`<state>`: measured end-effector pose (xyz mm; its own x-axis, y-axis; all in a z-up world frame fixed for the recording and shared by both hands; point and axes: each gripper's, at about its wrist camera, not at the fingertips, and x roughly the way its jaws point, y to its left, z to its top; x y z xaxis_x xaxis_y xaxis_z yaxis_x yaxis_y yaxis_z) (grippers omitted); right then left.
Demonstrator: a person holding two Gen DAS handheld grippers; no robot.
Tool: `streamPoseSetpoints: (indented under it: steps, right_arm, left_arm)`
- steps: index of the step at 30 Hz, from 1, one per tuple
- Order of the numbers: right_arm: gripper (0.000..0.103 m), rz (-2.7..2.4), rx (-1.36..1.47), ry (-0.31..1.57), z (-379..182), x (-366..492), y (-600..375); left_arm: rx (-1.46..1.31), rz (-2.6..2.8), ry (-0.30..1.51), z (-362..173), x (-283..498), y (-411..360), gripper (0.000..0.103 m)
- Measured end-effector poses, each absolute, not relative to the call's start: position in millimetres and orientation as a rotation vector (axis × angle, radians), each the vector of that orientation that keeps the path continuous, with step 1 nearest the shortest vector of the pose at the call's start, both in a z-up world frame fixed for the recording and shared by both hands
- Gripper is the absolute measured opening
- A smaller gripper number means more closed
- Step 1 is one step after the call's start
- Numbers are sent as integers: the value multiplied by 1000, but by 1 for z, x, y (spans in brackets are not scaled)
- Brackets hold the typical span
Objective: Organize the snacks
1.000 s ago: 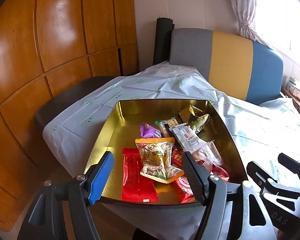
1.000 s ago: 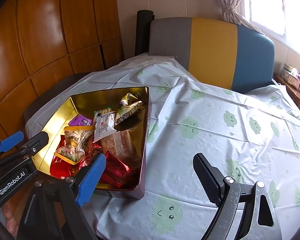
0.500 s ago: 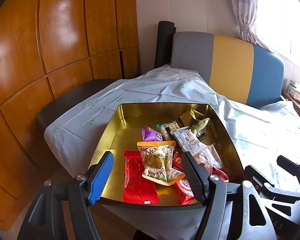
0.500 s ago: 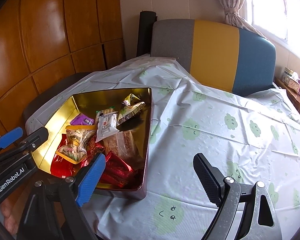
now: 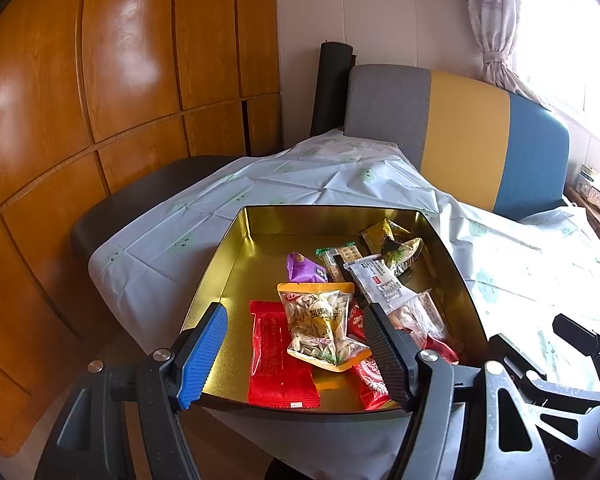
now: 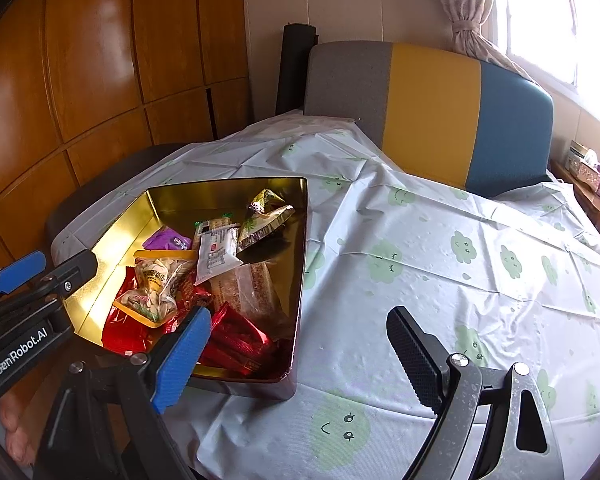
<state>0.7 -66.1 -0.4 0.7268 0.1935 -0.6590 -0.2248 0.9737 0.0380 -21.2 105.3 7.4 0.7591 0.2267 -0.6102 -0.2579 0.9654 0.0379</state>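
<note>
A gold metal tin [image 5: 236, 264] [image 6: 300, 248] sits at the table's near left corner, holding several snack packets: a seed bag [image 5: 320, 324] [image 6: 154, 284], a red packet [image 5: 278, 364], a purple packet [image 5: 304, 270], a white bar wrapper [image 5: 378, 284] [image 6: 216, 254] and green triangular packs [image 6: 266, 216]. My left gripper [image 5: 296, 356] is open and empty, hovering before the tin's near edge. My right gripper [image 6: 296, 360] is open and empty over the tablecloth, right of the tin. Each gripper shows in the other's view.
A white tablecloth [image 6: 440, 264] with green cloud faces covers the table. A grey, yellow and blue seat back [image 6: 428, 108] stands behind it. Wooden panels [image 5: 120, 80] line the left wall. A dark chair seat [image 5: 140, 200] sits left of the table.
Both grippers have drawn back and up slightly, so the tin and table sit a little lower in view. The jaws stay open. The snacks have not moved.
</note>
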Motion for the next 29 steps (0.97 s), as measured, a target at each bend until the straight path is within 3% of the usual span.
streamPoseSetpoints:
  steps: [21,24,29]
  right_arm:
    - [90,228,-45,730,-4,1,-68]
    - [90,225,-35,734,-5,2,-70]
    - [90,198,-41,726,0,10,-85]
  left_arm:
    - [-42,231,669,5,-19,101,71]
    - [-26,234,630,8,-22,99,60]
    - [-33,221,638,9,-18,100,59]
